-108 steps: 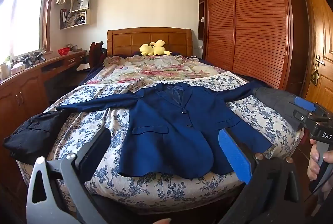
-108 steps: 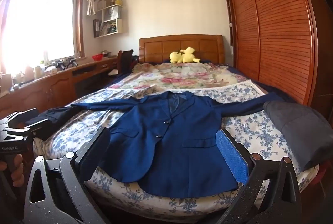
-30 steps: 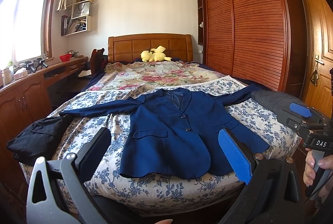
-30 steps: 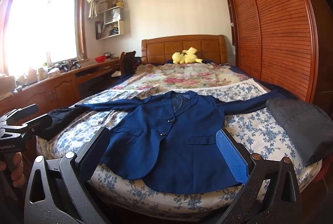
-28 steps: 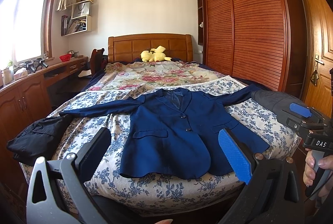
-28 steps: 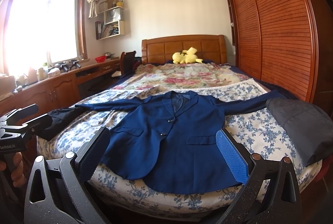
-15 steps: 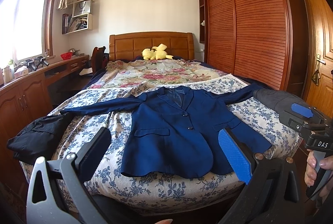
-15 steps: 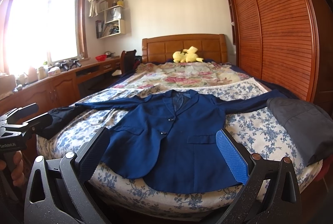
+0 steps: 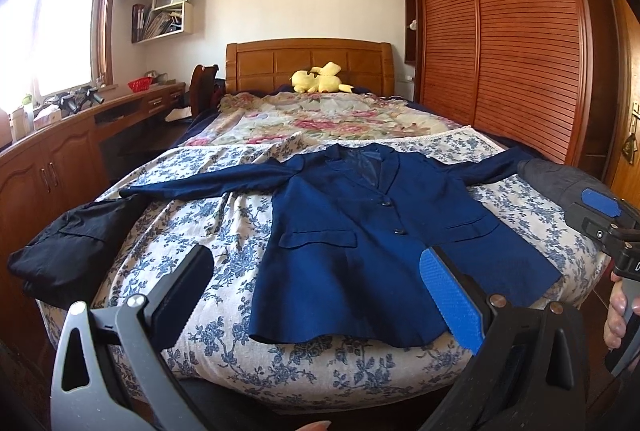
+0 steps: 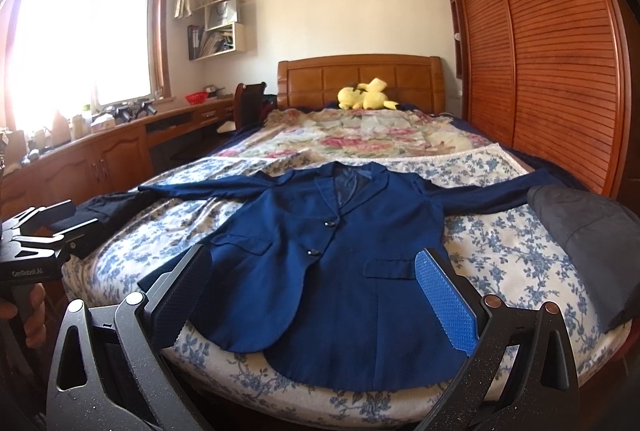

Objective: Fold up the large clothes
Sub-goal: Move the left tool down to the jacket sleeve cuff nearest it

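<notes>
A navy blue blazer lies face up and buttoned on the foot half of the bed, sleeves spread out to both sides, hem toward me. My left gripper hangs open in front of the bed's foot edge, short of the hem, with nothing between its fingers. My right gripper is open too, held before the hem and touching nothing. In the left wrist view the right gripper's blue-tipped body shows at the right edge, held by a hand.
The bed has a blue-flowered cover. A black folded garment lies at its left corner, a dark grey one at its right corner. A yellow plush toy sits by the headboard. Wardrobe doors stand right, a wooden desk left.
Both grippers have drifted slightly closer to the bed, so the blazer sits a little larger in view. Both stay open. The blazer has not moved.
</notes>
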### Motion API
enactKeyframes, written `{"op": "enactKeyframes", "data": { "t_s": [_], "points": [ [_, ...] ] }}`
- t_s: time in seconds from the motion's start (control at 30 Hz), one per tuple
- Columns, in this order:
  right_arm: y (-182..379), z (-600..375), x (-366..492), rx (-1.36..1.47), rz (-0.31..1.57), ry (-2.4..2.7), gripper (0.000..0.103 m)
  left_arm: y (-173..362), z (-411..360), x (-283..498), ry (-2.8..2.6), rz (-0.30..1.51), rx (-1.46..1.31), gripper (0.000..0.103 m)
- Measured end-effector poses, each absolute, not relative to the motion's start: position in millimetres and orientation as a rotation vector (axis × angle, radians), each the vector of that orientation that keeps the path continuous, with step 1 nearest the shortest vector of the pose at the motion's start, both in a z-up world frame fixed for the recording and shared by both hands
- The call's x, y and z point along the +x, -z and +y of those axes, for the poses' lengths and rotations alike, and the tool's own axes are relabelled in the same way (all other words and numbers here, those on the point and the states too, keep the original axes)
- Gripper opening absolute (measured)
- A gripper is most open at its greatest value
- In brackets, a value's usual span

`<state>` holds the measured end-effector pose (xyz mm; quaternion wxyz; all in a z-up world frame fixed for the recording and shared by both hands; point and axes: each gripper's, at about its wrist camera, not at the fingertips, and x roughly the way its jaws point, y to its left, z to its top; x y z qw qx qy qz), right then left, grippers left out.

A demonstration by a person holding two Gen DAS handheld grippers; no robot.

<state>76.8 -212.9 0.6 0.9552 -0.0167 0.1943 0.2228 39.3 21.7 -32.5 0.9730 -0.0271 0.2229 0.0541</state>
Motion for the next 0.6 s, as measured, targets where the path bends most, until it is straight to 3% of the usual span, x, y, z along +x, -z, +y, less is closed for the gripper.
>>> {"op": "enactKeyframes", "data": {
  "t_s": [0.6],
  "points": [
    [30.8,-177.1,153.5,-0.072,0.429,-0.516,0.103,66.5,57.5,92.8,-0.152,0.507,-0.074,0.103]
  ]
}}
